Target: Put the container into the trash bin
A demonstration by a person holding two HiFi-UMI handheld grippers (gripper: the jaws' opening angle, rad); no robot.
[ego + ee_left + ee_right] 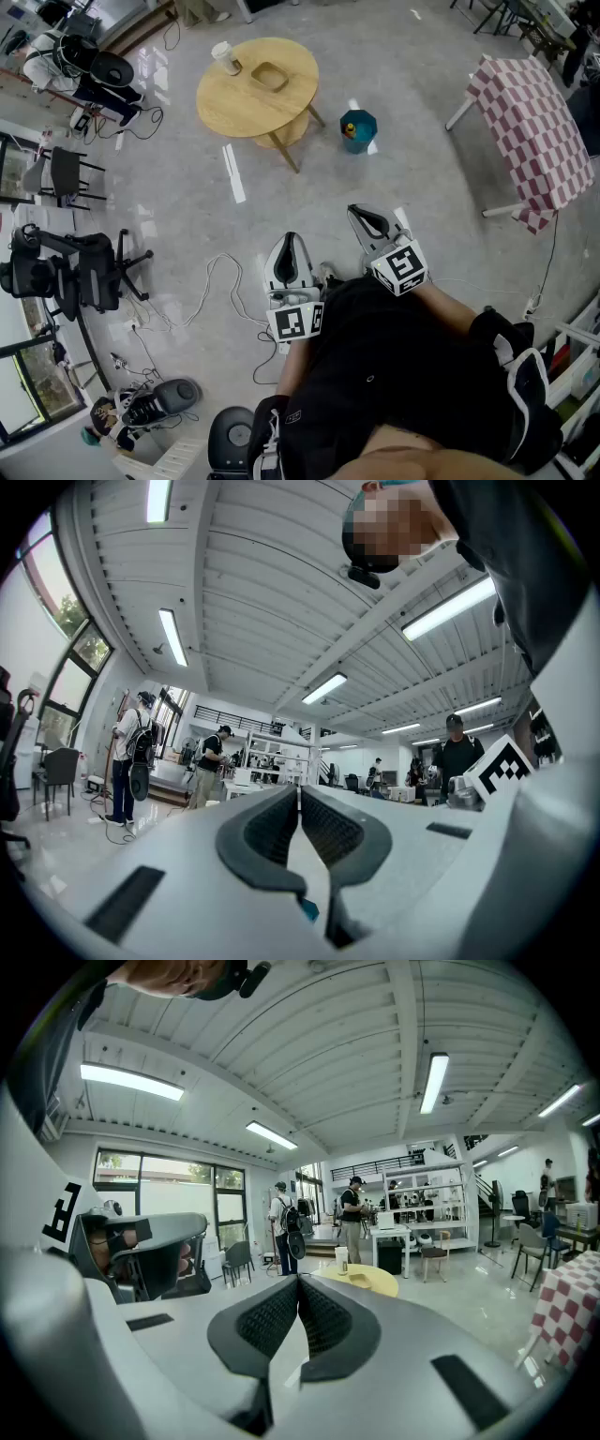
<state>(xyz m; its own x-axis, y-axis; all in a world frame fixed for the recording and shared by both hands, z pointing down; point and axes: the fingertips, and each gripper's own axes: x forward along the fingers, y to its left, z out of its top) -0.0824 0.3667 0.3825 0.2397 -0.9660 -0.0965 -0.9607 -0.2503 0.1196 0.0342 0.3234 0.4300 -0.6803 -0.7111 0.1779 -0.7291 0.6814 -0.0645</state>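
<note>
Head view: the container (269,77), a shallow tan tray, lies on the round wooden surface (234,111) near a cup (225,58). The teal trash bin (358,129) stands on the floor just beside that surface. The left gripper (289,246) and right gripper (367,218) sit side by side, well apart from both.

Left gripper view: jaws pressed together, nothing between them.

Right gripper view: jaws pressed together, empty. The container and cup show on the surface beyond the jaw tips.
</note>
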